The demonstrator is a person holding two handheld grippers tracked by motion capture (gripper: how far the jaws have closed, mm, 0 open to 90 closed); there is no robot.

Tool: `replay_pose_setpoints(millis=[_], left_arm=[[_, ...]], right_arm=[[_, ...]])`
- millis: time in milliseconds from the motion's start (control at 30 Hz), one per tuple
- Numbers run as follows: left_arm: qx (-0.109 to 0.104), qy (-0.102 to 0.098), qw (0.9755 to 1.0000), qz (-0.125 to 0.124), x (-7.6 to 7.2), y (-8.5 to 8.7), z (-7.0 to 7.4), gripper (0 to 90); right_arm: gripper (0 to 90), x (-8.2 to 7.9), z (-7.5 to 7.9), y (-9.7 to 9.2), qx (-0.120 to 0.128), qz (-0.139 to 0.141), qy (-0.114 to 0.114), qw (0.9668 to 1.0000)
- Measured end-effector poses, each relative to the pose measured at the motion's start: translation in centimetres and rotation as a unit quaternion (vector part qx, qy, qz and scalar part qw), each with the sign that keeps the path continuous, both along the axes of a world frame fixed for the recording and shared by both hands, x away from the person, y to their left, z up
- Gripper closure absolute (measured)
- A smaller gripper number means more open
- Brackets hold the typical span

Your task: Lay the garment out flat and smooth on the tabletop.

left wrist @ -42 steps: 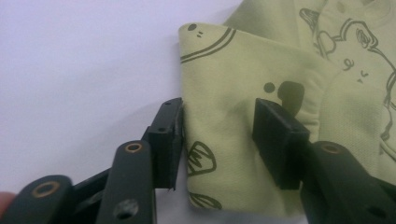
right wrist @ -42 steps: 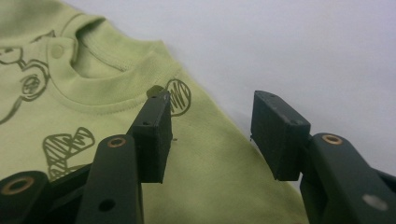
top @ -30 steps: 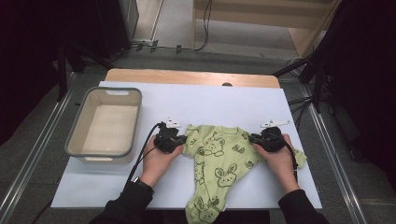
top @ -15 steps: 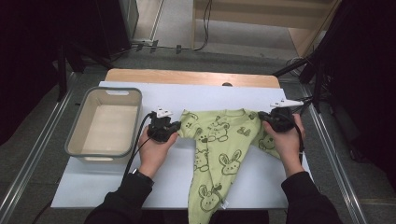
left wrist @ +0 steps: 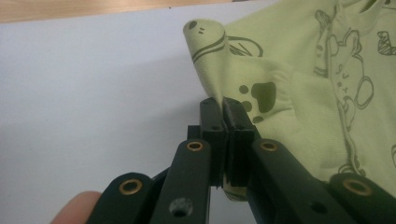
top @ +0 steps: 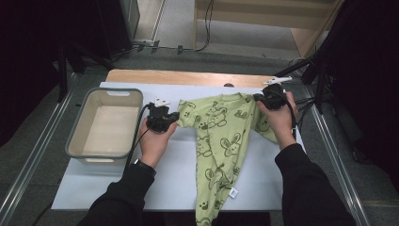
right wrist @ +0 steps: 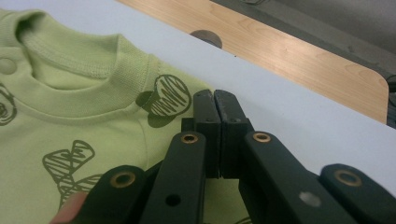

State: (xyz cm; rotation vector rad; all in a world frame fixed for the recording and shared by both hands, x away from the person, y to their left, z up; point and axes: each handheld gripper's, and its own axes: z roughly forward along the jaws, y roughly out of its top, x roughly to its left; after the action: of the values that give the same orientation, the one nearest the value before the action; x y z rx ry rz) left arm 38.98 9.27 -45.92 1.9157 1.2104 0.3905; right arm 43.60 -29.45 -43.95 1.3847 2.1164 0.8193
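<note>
- Green baby garment (top: 221,141) with rabbit prints lies spread on the white table cover (top: 113,183), its lower end hanging over the near edge.
- Left gripper (top: 170,118) is clamped on the garment's left sleeve.
- Right gripper (top: 259,98) pinches its right shoulder.
- Beige basin (top: 104,123) sits to the left.

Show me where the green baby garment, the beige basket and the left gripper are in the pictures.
green baby garment (top: 221,136), high view, on its printed front.
beige basket (top: 77,136), high view, on its left rim.
left gripper (left wrist: 224,109), left gripper view, between its fingertips, which pinch the cloth.
</note>
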Motion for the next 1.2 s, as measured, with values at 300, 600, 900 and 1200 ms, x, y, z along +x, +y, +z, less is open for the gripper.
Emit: replay_pose_setpoints(millis=[300, 600, 900, 1200], left_arm=[[0.012, 0.016, 0.9997, 0.011, 0.8, 0.1, -0.9, 88.0], [0.009, 0.010, 0.9994, 0.031, 1.1, 0.1, -1.4, 62.3], [0.015, 0.002, 0.9994, -0.031, 0.0, -2.0, -1.6, 57.3], [0.063, 0.044, 0.9966, -0.029, 0.8, -3.7, -4.2, 59.7]], right_arm=[[86.9, 2.0, -1.0, 1.0, -0.022, 0.012, 0.018, 0.9995], [54.7, 2.6, -2.4, 0.9, 0.018, 0.016, 0.034, 0.9991], [44.1, -0.1, -3.5, -1.6, 0.058, -0.017, 0.041, 0.9973], [37.9, -1.4, -5.4, -4.2, 0.072, -0.048, 0.081, 0.9930]])
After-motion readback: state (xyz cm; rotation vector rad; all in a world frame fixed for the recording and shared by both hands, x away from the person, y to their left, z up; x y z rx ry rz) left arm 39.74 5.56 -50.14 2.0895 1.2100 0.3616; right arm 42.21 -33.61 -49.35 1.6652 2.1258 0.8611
